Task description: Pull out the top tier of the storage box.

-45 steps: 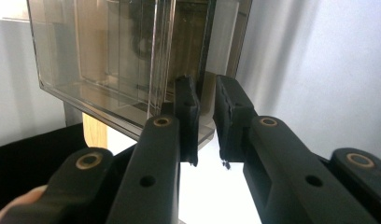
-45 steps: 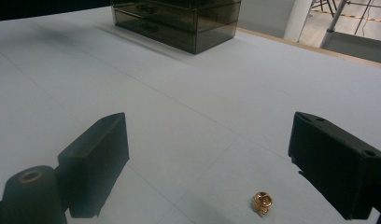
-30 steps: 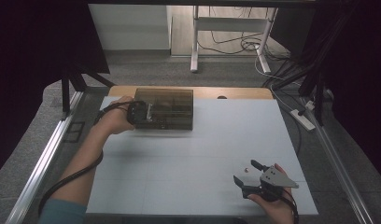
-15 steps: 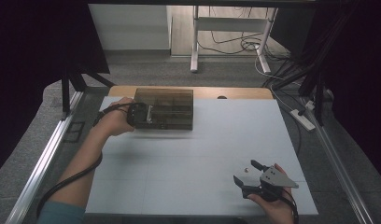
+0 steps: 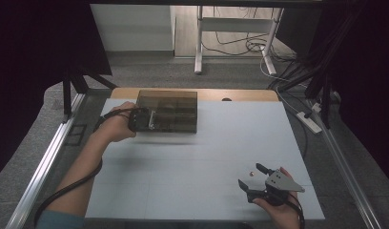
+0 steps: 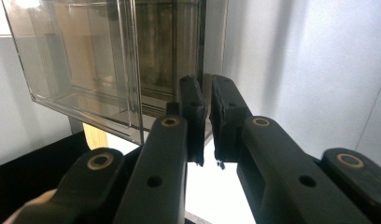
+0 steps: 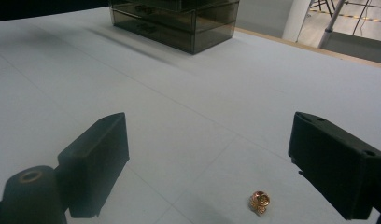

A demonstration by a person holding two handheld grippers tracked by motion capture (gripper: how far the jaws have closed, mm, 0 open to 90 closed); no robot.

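- Left gripper (image 5: 146, 119) pinching something thin at the near-left corner of the smoky plastic drawer box (image 5: 173, 110), jaws almost pressed together with only a slit between them; probably a drawer front or its lip, though the exact part cannot be told.
- Seen in the left gripper view, clear drawer walls (image 6: 109, 70) rising just ahead and to the left of the jaws, so likely gripping there to draw a compartment open or to steady the box.
- Right gripper (image 5: 252, 180) hovering low over the white table (image 5: 192, 167), jaws spread wide, well apart from the box, which is standing far ahead of it.
- Lying on the table between the spread jaws, nearer the right jaw: a small gold trinket (image 7: 259, 201), perhaps a ring or an earring; too small to tell.
- Spreading that wide probably to straddle the trinket before closing, given how tiny and low it is.
- Judging the step in hand: preparing a drawer with one hand while lining up a pick with the other, apparently for stowing the trinket in the box.
- Needing next a careful lowering until the tips are touching the table, since so small a piece could easily be slipping out.
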